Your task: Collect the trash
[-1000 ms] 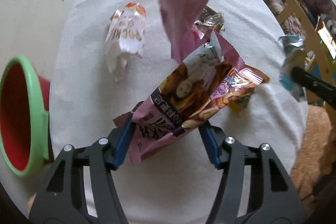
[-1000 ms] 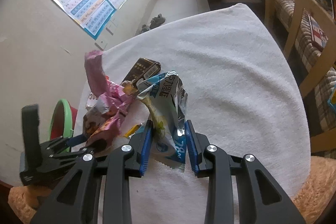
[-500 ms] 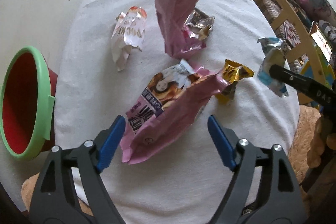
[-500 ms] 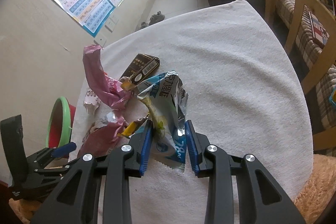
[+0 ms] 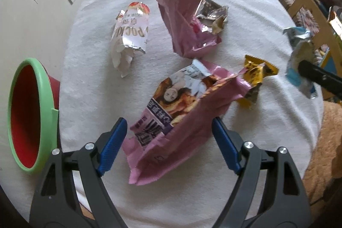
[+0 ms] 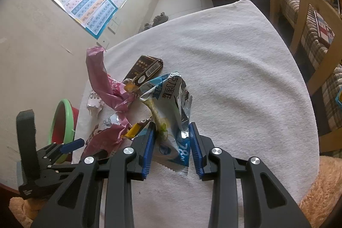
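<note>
My left gripper (image 5: 168, 123) stands open over a pink snack bag (image 5: 181, 116) that lies flat on the white towel; its blue pads are clear of the bag on both sides. A torn pink bag (image 5: 181, 3) stands up behind it. Near it lie a white Pocky wrapper (image 5: 130, 35), a yellow wrapper (image 5: 256, 74) and a dark foil wrapper (image 5: 211, 14). My right gripper (image 6: 172, 134) is shut on a crumpled blue and white wrapper (image 6: 171, 104), held above the towel at the right (image 5: 299, 52). A red bin with a green rim (image 5: 25, 112) stands off the table's left edge.
The round table is covered by a white towel (image 6: 235, 78). A wooden chair (image 6: 299, 14) stands beside it at the right, with a bed behind. An orange plush surface (image 5: 325, 142) lies at the near right. Posters hang on the wall at the left.
The left gripper's jaws have spread wide and let go of the pink snack bag, which has dropped flat onto the towel. The right gripper has kept still with its wrapper.
</note>
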`<state>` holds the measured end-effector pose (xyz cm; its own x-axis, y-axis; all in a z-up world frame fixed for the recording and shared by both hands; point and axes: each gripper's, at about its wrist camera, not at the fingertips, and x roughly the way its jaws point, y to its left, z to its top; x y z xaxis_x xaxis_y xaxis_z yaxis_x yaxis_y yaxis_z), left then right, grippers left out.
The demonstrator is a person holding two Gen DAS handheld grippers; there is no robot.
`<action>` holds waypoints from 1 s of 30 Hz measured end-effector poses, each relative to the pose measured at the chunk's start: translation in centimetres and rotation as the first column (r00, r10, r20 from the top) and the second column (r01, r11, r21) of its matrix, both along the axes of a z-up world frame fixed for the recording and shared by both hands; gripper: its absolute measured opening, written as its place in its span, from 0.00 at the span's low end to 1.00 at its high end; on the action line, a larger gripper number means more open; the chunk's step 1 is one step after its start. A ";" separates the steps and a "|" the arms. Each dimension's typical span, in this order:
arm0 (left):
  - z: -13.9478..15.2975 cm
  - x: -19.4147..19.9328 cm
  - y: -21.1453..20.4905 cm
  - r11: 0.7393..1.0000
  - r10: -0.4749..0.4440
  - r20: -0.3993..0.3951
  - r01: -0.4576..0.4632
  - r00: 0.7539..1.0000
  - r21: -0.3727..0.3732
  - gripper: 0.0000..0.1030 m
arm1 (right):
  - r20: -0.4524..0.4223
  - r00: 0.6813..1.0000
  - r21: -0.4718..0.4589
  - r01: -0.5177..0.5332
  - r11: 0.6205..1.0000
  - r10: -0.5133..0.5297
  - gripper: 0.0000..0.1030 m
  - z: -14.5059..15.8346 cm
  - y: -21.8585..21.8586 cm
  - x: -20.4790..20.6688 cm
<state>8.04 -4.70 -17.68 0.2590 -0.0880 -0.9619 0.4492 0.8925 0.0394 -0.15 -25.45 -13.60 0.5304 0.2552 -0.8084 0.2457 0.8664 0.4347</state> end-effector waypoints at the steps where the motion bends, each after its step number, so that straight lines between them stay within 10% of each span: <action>1: -0.4 0.1 0.1 1.000 -0.001 -0.007 0.001 1.000 0.008 0.76 | -0.002 1.000 0.003 -0.002 1.000 0.002 0.31 -0.1 0.1 0.0; 14: 0.6 -1.2 1.4 0.993 0.043 -0.032 -0.046 0.999 -0.107 0.45 | 0.019 1.000 0.002 -0.004 1.000 0.004 0.31 0.6 0.3 -0.3; 30: 8.1 -2.9 4.8 0.945 0.187 0.120 -0.145 0.975 -0.295 0.44 | 0.089 0.993 -0.020 -0.077 0.997 0.079 0.31 2.8 3.3 -0.4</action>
<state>5.17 0.15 -9.61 0.4272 -0.2942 -0.8549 0.3022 0.9377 -0.1717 -0.51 -22.17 -10.78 0.5799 0.2858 -0.7629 0.1376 0.8886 0.4375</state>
